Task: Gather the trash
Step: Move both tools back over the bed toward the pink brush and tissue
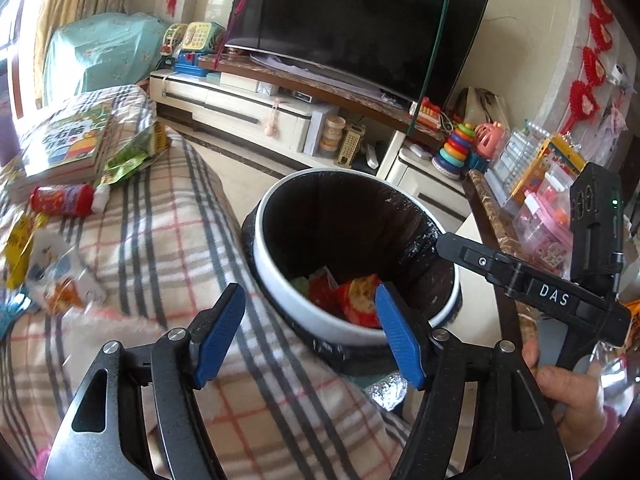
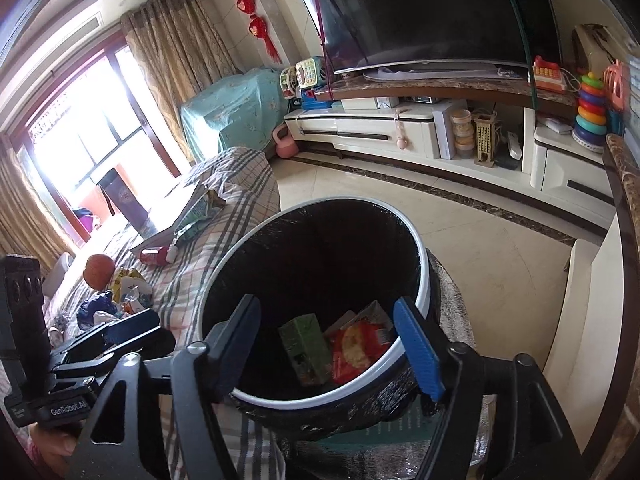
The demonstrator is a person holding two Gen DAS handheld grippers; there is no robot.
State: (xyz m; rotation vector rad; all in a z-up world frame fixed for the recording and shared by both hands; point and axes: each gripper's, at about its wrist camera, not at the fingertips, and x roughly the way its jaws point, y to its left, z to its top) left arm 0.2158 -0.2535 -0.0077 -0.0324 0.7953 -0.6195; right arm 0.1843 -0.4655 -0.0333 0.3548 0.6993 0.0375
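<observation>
Both grippers stand apart and empty: left gripper [image 1: 310, 334] over the bin's near rim, right gripper [image 2: 328, 346] above its mouth. Inside the black-lined trash bin [image 2: 420, 276], beside the plaid sofa's [image 1: 168, 240] edge, lie a red wrapper [image 2: 356, 350] and green carton [image 2: 306, 350]. More wrappers [image 1: 60, 276] remain on the sofa.

"DAS" in white capitals on the black body of the right gripper [image 1: 440, 244], seen from the left wrist; "GenRobot.AI" in pale letters on the black base of the left gripper [image 2: 132, 330], seen from the right wrist; large Chinese characters on the picture book [image 1: 66, 144] cover, too blurred to read.
</observation>
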